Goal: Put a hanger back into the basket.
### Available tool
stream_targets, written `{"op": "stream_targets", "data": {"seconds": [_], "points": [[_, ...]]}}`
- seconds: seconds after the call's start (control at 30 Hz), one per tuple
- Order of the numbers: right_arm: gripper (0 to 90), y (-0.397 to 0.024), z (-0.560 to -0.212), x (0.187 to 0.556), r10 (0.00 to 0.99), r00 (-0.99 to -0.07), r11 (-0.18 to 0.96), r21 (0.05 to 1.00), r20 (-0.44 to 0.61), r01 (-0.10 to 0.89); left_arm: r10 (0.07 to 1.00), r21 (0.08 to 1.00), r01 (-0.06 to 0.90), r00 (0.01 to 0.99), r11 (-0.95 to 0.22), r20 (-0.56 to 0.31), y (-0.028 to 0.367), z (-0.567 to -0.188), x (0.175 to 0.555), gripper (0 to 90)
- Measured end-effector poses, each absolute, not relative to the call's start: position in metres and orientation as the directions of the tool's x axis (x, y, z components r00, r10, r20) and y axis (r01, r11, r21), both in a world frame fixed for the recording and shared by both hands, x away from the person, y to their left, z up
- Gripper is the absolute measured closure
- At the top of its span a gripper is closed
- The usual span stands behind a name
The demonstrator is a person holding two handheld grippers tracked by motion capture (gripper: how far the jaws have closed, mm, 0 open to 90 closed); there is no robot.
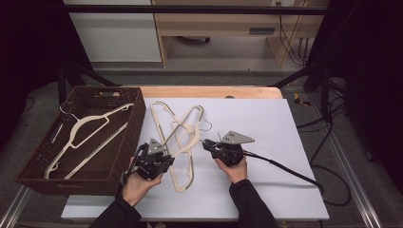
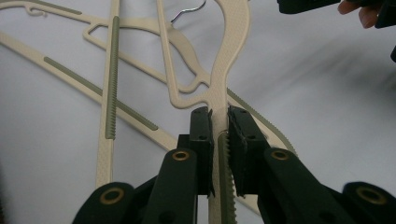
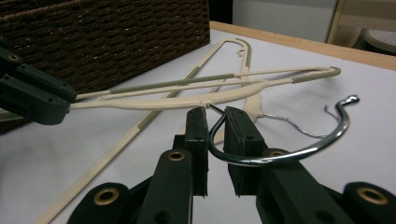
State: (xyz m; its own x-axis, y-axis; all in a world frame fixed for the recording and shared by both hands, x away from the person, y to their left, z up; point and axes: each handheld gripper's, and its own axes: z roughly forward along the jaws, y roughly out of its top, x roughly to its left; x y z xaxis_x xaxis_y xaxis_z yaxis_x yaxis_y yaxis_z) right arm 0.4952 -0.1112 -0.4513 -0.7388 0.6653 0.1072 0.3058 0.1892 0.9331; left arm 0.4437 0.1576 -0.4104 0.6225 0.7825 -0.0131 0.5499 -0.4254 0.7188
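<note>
A cream plastic hanger (image 1: 188, 120) lies slanted across the white board and crosses a second cream hanger (image 1: 182, 179). My left gripper (image 1: 164, 153) is shut on one arm of it, the pads pressing on the arm beside its ribbed green strip (image 2: 218, 112). My right gripper (image 1: 207, 143) is shut on that hanger's metal hook (image 3: 299, 151), whose wire runs between the jaws near the neck (image 3: 215, 112). In the right gripper view the left gripper (image 3: 32, 95) holds the arm's end a little above the board.
A brown woven basket (image 1: 130, 130) stands at the left with another cream hanger (image 1: 90, 124) inside; its wall (image 3: 116, 42) is close behind the held hanger. The white board (image 1: 271, 137) covers the table. A black cable (image 1: 285, 168) trails right from my right gripper.
</note>
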Motion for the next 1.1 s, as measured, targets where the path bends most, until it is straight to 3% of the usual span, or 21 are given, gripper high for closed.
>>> {"op": "stream_targets", "data": {"seconds": [0.67, 0.93, 1.1], "points": [[87.7, -0.112, -0.442, 0.489, 0.676, -0.725, 0.143, 0.942, 0.13, 0.302, 0.753, 0.69, 0.545, 0.658, -0.476, 0.001, 0.144, -0.423, 0.44, 77.5], [87.9, -0.11, -0.439, 0.487, 0.663, -0.736, 0.136, 0.943, 0.141, 0.303, 0.75, 0.745, 0.454, 0.654, -0.489, 0.093, 0.131, -0.406, 0.452, 46.2], [87.9, -0.11, -0.439, 0.486, 0.661, -0.736, 0.133, 0.943, 0.144, 0.304, 0.729, 0.716, 0.442, 0.671, -0.541, 0.137, 0.109, -0.41, 0.469, 45.2]]}}
